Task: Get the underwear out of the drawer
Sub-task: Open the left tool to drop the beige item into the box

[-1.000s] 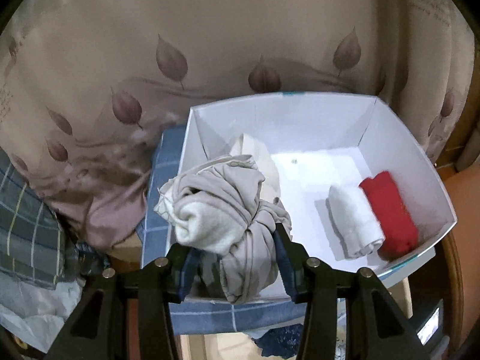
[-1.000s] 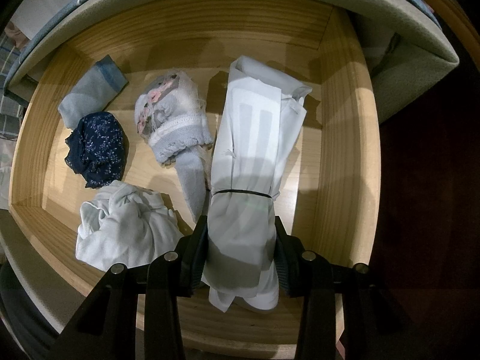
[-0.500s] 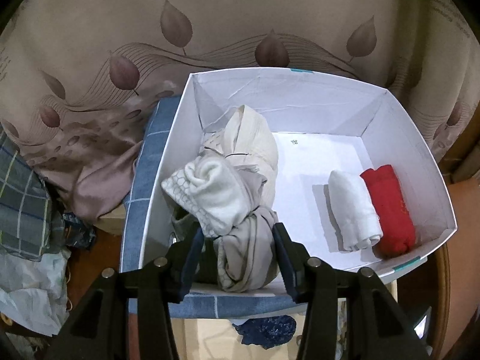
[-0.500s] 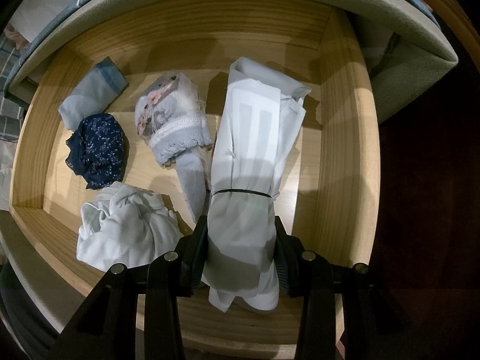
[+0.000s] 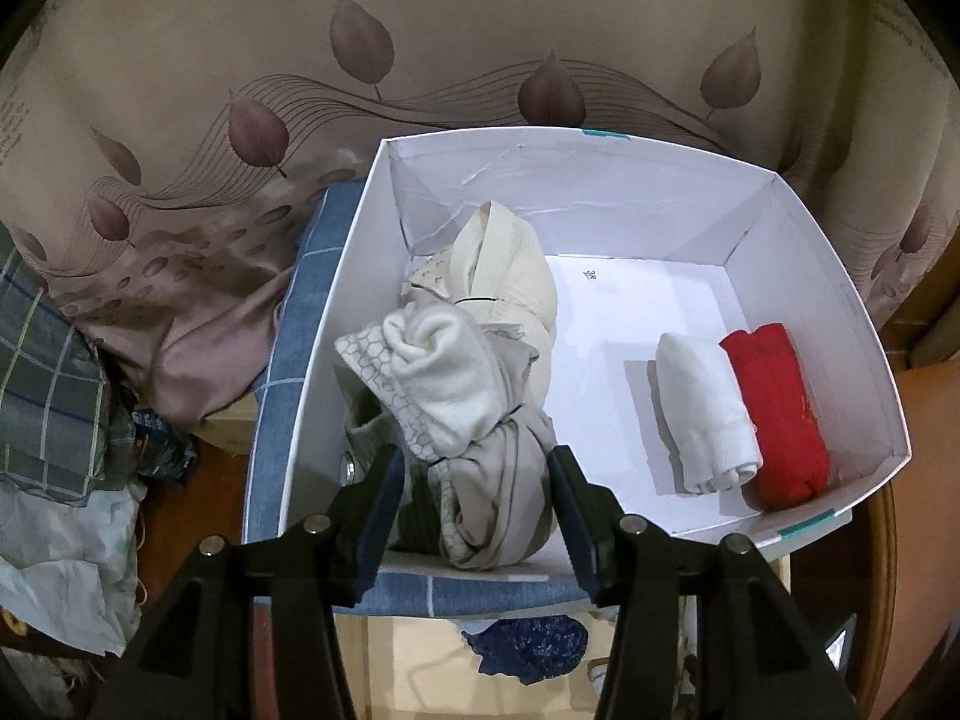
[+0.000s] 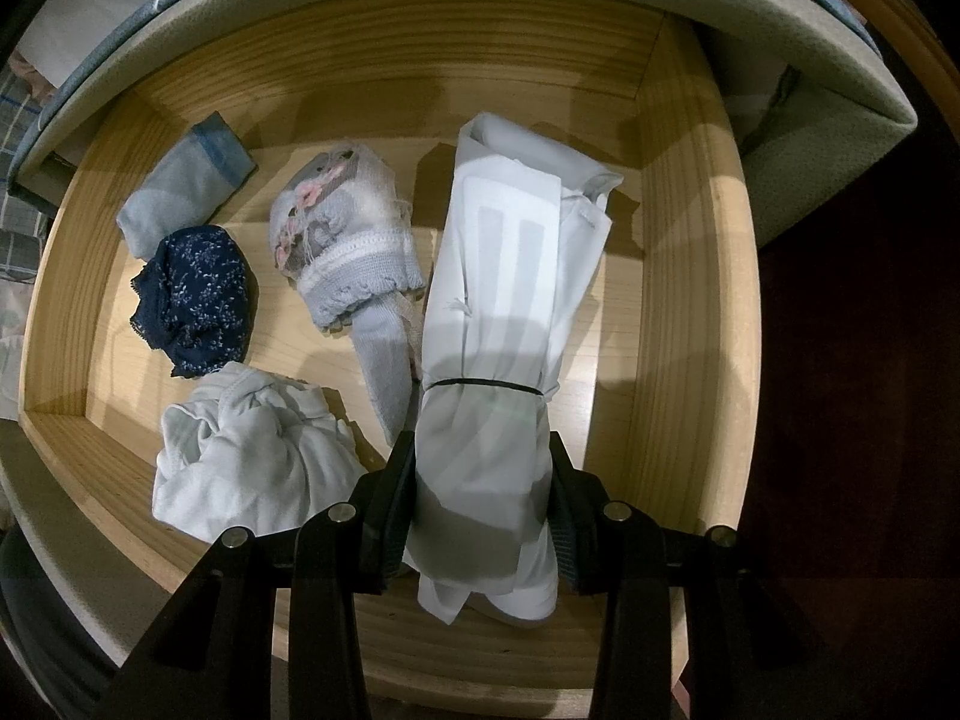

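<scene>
left gripper (image 5: 477,510) jaws have just been opening, grey bundle (image 5: 498,492) lies loose between them in the white box (image 5: 840,300); right gripper (image 6: 483,504) clamps the white roll (image 6: 498,360), lift straight up, clear of the drawer (image 6: 690,300).

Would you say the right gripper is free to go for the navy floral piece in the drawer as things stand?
Probably not yet. The right gripper is shut on the white banded roll, so its jaws are occupied. The navy floral piece itself lies uncovered on the drawer floor, nothing over it.

Looking like a home bedroom: leaf-print curtain (image 5: 420,60) hanging behind, wooden drawer (image 6: 690,276) holding rolled underwear (image 6: 198,294).
</scene>
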Tool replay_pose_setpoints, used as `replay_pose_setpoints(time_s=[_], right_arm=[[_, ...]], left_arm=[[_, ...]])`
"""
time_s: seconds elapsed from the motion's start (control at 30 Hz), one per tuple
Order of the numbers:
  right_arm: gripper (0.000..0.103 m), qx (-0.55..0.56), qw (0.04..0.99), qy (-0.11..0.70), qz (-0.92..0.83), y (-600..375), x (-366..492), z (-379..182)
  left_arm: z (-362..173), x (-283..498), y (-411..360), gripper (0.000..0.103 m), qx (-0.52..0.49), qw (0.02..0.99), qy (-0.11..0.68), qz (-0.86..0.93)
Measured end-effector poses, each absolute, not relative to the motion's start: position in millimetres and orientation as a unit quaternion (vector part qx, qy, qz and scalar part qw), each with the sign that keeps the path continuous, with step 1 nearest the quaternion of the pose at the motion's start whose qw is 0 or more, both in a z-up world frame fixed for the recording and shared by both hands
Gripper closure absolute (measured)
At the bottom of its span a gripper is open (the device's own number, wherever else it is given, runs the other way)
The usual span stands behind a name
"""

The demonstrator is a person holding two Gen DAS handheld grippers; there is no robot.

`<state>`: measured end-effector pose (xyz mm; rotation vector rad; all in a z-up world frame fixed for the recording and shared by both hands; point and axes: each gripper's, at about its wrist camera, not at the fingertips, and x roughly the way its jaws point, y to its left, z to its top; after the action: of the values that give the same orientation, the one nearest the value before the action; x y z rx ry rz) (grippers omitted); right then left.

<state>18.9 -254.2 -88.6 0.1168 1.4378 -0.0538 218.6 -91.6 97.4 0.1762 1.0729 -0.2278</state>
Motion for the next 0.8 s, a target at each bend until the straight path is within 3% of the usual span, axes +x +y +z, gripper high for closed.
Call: replay_pose_setpoints(time_s=[0.23,0.37,0.8], right_arm=[[0.066,0.054,0.751,0.658,-0.024,-254,20,-89],[0.066,0.053,0.75,0.658,-0.025,-255,20,-89],[0.066,0.049,0.748,0.661,-0.028,-253,19,-91]], left_arm=[[103,211,-89,0.051,0.079,0.853,0.502,-0.118],[114,202,-83,0.043,0.065,0.856,0.494,-0.137],[124,158,-35,0.043,0.07,0.869,0.476,-0.116]])
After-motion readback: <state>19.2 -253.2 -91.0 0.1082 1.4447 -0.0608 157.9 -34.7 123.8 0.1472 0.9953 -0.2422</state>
